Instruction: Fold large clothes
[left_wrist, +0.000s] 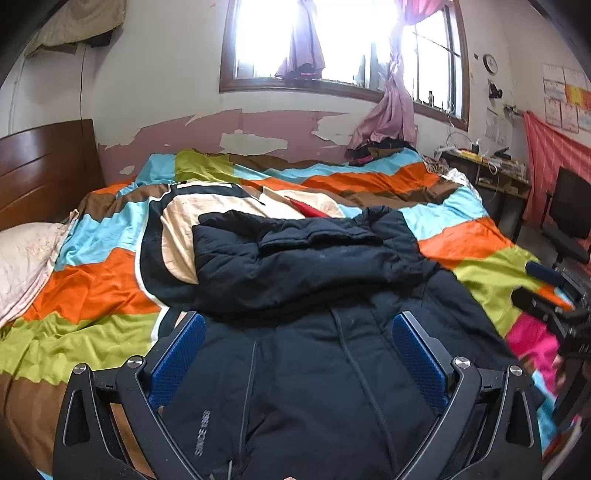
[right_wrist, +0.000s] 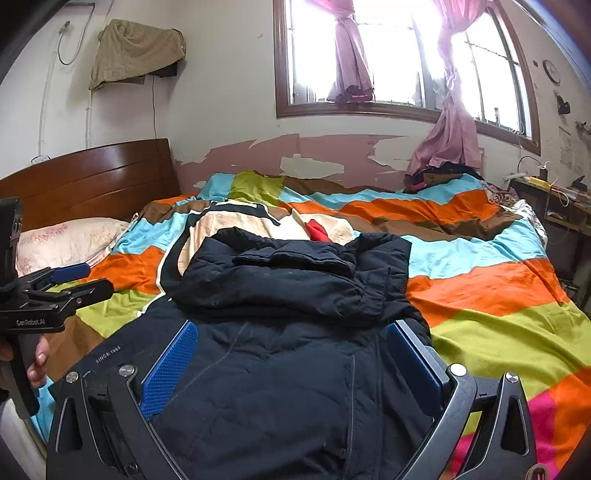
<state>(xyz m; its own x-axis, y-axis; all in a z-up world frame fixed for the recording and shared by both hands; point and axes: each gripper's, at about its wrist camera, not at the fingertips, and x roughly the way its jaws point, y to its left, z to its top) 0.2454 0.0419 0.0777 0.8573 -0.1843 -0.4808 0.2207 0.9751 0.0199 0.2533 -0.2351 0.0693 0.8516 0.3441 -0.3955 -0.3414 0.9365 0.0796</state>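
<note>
Your bed's striped quilt lies under a window. The puffy navy jacket rests mid-bed; your left gripper and right gripper hover spread above it.

One jacket, one pillow, two tongs.

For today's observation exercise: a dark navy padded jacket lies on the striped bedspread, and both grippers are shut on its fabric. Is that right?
Not quite. The dark navy padded jacket does lie on the striped bedspread, but the left gripper and right gripper are both open, as each wrist view shows.
</note>
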